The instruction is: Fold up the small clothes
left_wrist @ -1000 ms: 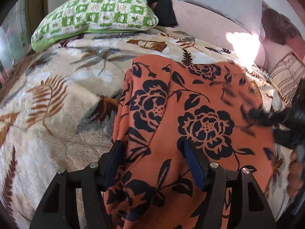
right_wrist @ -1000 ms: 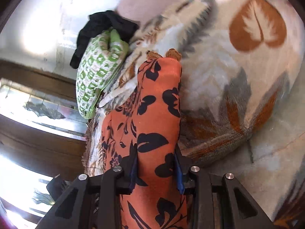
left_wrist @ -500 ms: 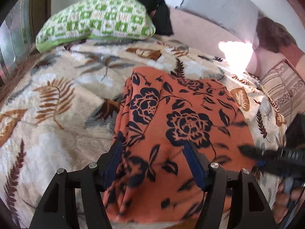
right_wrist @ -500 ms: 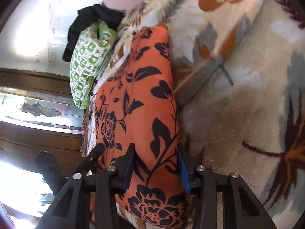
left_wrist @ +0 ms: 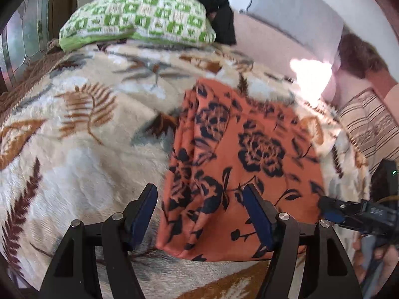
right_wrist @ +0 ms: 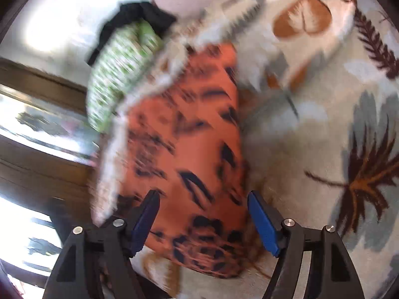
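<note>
The right gripper (right_wrist: pixel 203 220) just let go; its jaws are opening over the orange flowered cloth (left_wrist: pixel 239 164), now flat on the bed blanket (left_wrist: pixel 74 134). The left gripper (left_wrist: pixel 200 214) is open too. This fold looks done.

Beyond our black, blue-padded left gripper (left_wrist: pixel 199 214) we saw an orange garment (left_wrist: pixel 239 164) printed with dark navy roses, a cream blanket (left_wrist: pixel 82 129) patterned in brown and grey leaves beneath it, and farther off a green-and-white checked pillow (left_wrist: pixel 139 22) under black cloth (left_wrist: pixel 214 2).
</note>
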{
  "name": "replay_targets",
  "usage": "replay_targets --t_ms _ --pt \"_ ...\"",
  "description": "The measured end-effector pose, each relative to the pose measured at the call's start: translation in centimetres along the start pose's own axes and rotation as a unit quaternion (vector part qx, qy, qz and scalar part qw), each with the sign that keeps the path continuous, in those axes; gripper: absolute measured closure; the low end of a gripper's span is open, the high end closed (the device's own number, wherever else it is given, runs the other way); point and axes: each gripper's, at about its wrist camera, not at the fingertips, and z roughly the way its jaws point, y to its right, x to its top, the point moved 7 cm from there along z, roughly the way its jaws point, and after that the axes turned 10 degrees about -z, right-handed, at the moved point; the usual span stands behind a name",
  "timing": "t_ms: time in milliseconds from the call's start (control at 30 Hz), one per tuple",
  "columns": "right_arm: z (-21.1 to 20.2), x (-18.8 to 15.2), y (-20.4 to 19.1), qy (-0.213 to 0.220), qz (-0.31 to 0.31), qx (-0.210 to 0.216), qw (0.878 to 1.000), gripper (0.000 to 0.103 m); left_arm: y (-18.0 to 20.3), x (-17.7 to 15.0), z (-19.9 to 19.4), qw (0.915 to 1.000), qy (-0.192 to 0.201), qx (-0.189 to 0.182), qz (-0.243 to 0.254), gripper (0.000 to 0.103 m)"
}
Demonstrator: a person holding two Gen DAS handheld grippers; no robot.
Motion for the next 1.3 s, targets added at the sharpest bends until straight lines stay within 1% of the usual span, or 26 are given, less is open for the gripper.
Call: replay_targets --t_ms 33,67,133,167,200,267,300,333,367,400,433,467,500,533,567,700,733,800,867,933,1000,1067,1133,1167,1233,1300 --pt "-0.9 0.2 -0.1 0.021 -0.006 -0.007 1.000 0.027 -0.3 1.0 -0.6 0.9999 0.010 -0.011 -0.007 0.031" --pt "-2.0 0.7 -0.7 0.047 -0.014 -0.011 0.999 0.027 -0.4 1.9 -0.7 0.9997 0.010 -0.018 -0.013 0.031" --pt "-4.1 1.6 -2.7 0.094 -0.044 -0.001 0.995 0.027 -0.3 4.5 0.5 0.9988 -0.007 -0.043 -0.023 0.031" --pt "-4.6 1.8 -3.8 0.103 -0.067 0.007 0.992 0.027 -0.1 5.5 1.3 0.9983 -0.015 -0.052 -0.023 0.031" --pt "-4.6 1.9 -4.9 0.101 -0.086 0.013 0.991 0.027 0.2 6.8 2.7 0.9975 -0.028 -0.060 -0.023 0.031" --pt "-4.3 2.2 -6.1 0.101 -0.107 0.022 0.989 0.027 0.8 8.3 5.6 0.9957 -0.064 -0.063 -0.024 0.033" --pt "-3.8 2.3 -6.5 0.100 -0.114 0.024 0.988 0.027 1.2 8.8 6.9 0.9939 -0.081 -0.070 -0.024 0.041" --pt "-2.9 2.5 -7.2 0.095 -0.115 0.027 0.988 0.027 1.4 9.5 8.3 0.9929 -0.093 -0.069 -0.027 0.049" --pt "-2.0 2.8 -7.5 0.089 -0.112 0.033 0.989 0.027 1.6 9.7 9.0 0.9929 -0.097 -0.064 -0.027 0.051" --pt "-1.8 2.2 -7.2 0.084 -0.106 0.041 0.990 0.027 1.9 10.0 9.8 0.9926 -0.100 -0.063 -0.026 0.051" --pt "-1.2 2.2 -7.2 0.077 -0.102 0.048 0.991 0.027 2.1 10.3 10.5 0.9923 -0.102 -0.066 -0.024 0.057" --pt "-0.5 2.0 -7.5 0.065 -0.103 0.055 0.991 0.027 1.9 10.2 11.3 0.9925 -0.106 -0.058 -0.022 0.066" --pt "0.2 1.4 -7.5 0.055 -0.108 0.061 0.991 0.027 1.3 10.0 12.5 0.9919 -0.118 -0.038 -0.024 0.086" --pt "0.4 0.9 -7.5 0.053 -0.115 0.061 0.990 0.027 0.6 9.8 13.4 0.9910 -0.127 -0.029 -0.031 0.086" --pt "0.7 0.5 -7.6 0.054 -0.124 0.055 0.989 0.027 0.2 9.7 13.8 0.9911 -0.123 -0.036 -0.036 0.086" --pt "1.5 0.4 -8.1 0.049 -0.148 0.042 0.987 0.027 0.3 9.6 13.5 0.9925 -0.115 -0.029 -0.028 0.085" --pt "1.7 0.4 -8.1 0.045 -0.146 0.040 0.987 0.027 0.4 9.6 13.0 0.9929 -0.114 -0.022 -0.027 0.085" --pt "1.8 0.5 -7.9 0.041 -0.139 0.040 0.989 0.027 0.8 9.8 10.8 0.9956 -0.091 -0.022 -0.013 0.085" --pt "1.1 0.5 -7.8 0.045 -0.126 0.046 0.990 0.027 1.1 9.2 7.9 0.9961 -0.079 -0.039 0.004 0.085" --pt "0.4 0.5 -7.5 0.052 -0.107 0.054 0.991 0.027 1.1 7.7 4.8 0.9962 -0.066 -0.055 0.015 0.076" --pt "-0.5 0.3 -7.5 0.062 -0.094 0.067 0.991 0.027 0.4 5.1 2.5 0.9959 -0.068 -0.059 0.008 0.074" --pt "-1.0 0.0 -7.6 0.065 -0.090 0.070 0.991 0.027 -0.3 2.3 1.3 0.9946 -0.077 -0.069 -0.008 0.074" --pt "-1.5 -0.4 -7.9 0.068 -0.088 0.074 0.991 0.027 -1.0 0.1 1.2 0.9932 -0.084 -0.074 -0.032 0.074" --pt "-1.6 -0.6 -8.1 0.067 -0.086 0.078 0.991 0.027 -1.3 -1.1 1.7 0.9914 -0.101 -0.074 -0.037 0.074" --pt "-2.0 -1.1 -8.3 0.068 -0.090 0.075 0.991 0.027 -2.5 -2.8 3.3 0.9910 -0.115 -0.048 -0.050 0.090" --pt "-2.1 -1.5 -8.3 0.063 -0.092 0.068 0.991 0.027 -3.3 -3.0 3.8 0.9870 -0.123 -0.063 -0.082 0.091"
